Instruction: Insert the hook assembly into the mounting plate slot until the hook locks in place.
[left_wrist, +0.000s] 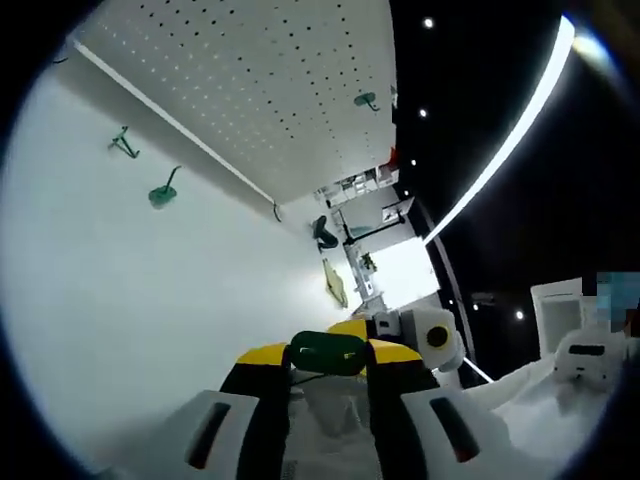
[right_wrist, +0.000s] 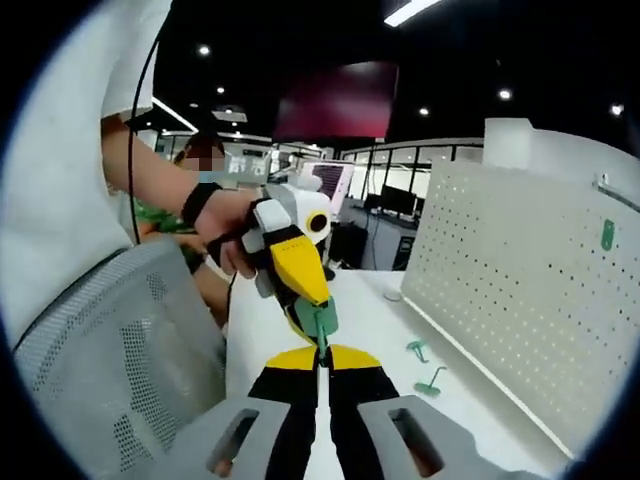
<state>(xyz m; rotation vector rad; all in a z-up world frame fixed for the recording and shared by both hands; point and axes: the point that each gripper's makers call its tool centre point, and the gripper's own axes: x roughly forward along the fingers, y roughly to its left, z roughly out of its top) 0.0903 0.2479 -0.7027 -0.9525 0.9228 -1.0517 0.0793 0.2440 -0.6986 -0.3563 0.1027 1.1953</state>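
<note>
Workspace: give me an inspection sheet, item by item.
Surface: white table, mostly bare.
Job's things: white pegboard standing on the table, one green hook mounted on it; two green hooks lying loose on the table near its base; another green hook held between the two grippers.
Clutter: nothing seen.
Grippers: left gripper shut on the green hook; right gripper shut on that hook's thin stem.
Cables: a black cable runs past the person's sleeve.
Surroundings: mesh chair back, dark ceiling with lights, office desks behind.

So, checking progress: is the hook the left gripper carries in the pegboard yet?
Out. The green hook sits clamped between the left gripper jaws, away from the pegboard.
</note>
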